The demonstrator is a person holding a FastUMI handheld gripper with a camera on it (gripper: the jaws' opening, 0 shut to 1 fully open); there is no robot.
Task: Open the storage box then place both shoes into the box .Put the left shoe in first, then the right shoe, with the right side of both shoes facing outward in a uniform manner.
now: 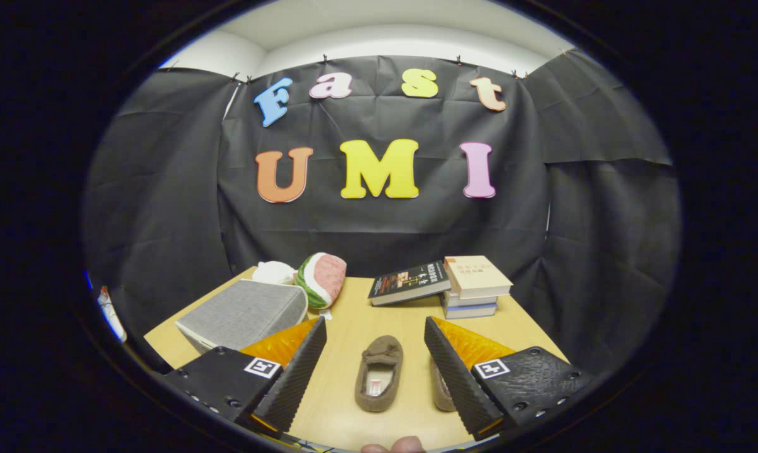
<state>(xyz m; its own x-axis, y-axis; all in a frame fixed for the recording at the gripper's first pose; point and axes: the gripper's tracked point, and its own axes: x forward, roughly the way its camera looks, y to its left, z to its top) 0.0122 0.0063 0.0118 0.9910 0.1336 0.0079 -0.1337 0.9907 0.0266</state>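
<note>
The tool (375, 352) hangs above a light wooden surface (347, 402) with its two fingers spread wide apart, and it holds nothing. One brown slipper (379, 372) lies flat on the surface in the gap between the fingers, with its toe pointing away, and a small white label shows inside it, too small to read. A second brown slipper (440, 390) lies just beside it, but the right finger hides most of it, so only a thin strip shows. The gray storage box (243, 314) sits beyond the left finger with its lid shut, and that finger covers its near corner. Behind the box rest a watermelon-slice plush toy (321, 279) and a white soft thing (273, 272), partly hidden by the box. Farther right, a dark book (410, 282) leans on a small stack of books (475, 284); there is writing on the covers, but it is too tiny to make out. A fingertip (394, 446) peeks in at the near side of the surface, cut off.
</note>
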